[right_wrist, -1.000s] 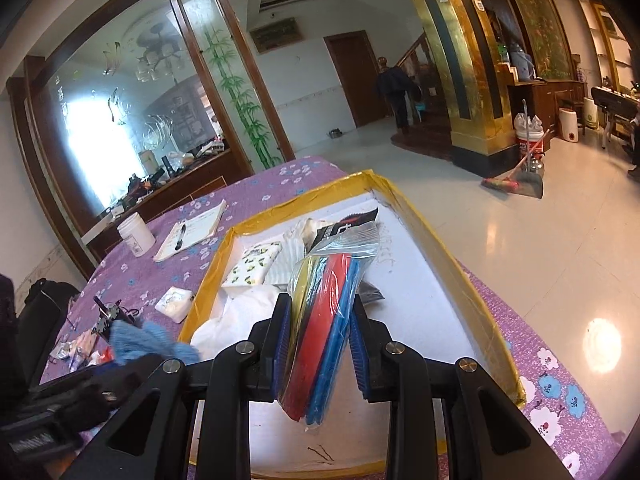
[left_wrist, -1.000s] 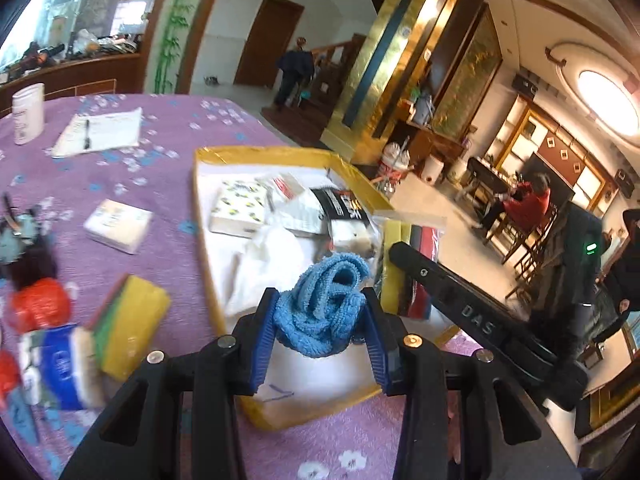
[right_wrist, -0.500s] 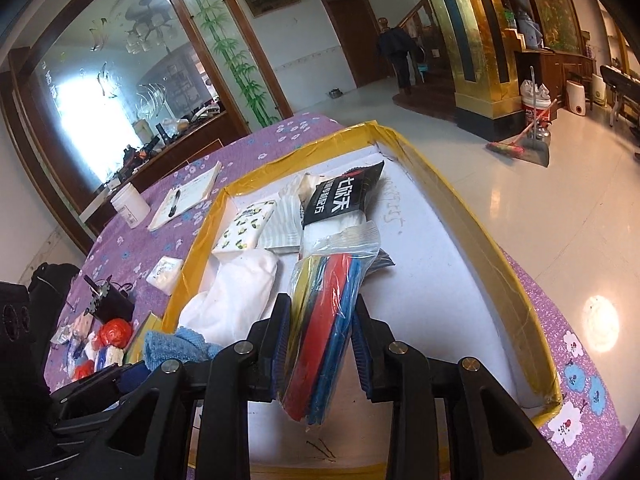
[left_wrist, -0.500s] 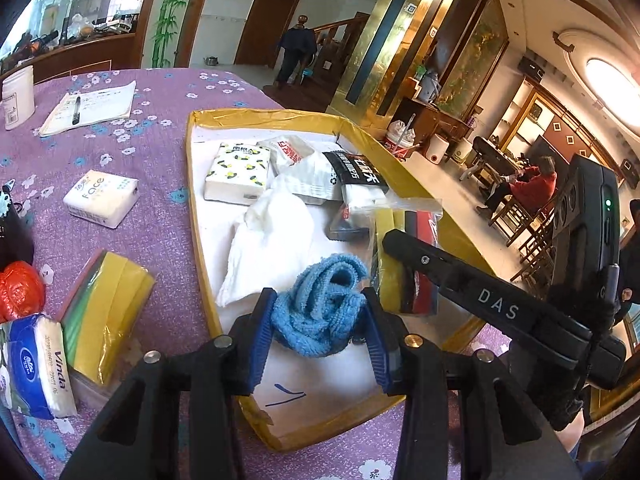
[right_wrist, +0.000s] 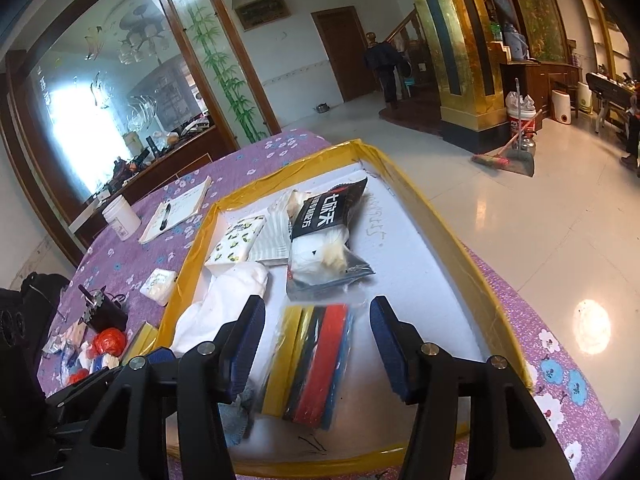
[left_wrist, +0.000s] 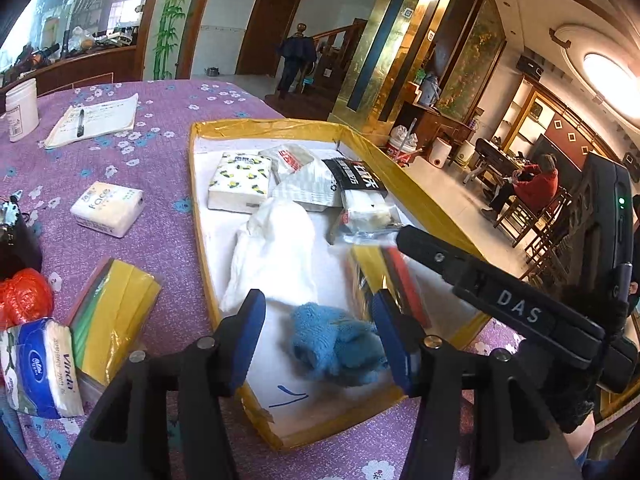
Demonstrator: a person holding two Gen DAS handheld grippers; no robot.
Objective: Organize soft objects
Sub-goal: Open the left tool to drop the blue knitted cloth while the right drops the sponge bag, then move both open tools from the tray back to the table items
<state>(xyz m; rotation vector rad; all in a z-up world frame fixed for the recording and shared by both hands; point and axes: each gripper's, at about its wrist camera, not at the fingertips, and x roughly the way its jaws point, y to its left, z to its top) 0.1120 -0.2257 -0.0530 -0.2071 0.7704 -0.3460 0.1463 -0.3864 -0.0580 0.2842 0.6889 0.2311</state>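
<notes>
A white tray with a yellow taped rim [left_wrist: 196, 200] [right_wrist: 440, 240] lies on the purple flowered tablecloth. My left gripper [left_wrist: 320, 340] hangs over its near end with its jaws opening. The blue knitted cloth [left_wrist: 336, 344] lies blurred on the tray floor between them, free of the left pad. My right gripper [right_wrist: 316, 344] is also opening. A clear bag of yellow, black, red and blue cloths [right_wrist: 316, 360] lies flat on the tray between its fingers, touching neither pad. The same bag [left_wrist: 392, 280] shows beside the blue cloth in the left wrist view.
The tray also holds a white cloth [left_wrist: 276, 256], a lemon-print tissue pack [left_wrist: 240, 188] and a black-labelled bag [left_wrist: 360, 176]. Left of the tray lie a tissue pack [left_wrist: 108, 208], a yellow-green cloth pack [left_wrist: 116, 320], a Vinda tissue pack [left_wrist: 40, 368], a red bag [left_wrist: 24, 296], a notebook [left_wrist: 96, 120] and a jar [left_wrist: 20, 108].
Both grippers' jaws have spread apart. The blue cloth has slipped out of the left jaws onto the tray. The bag of coloured cloths has left the right jaws and lies flat.
</notes>
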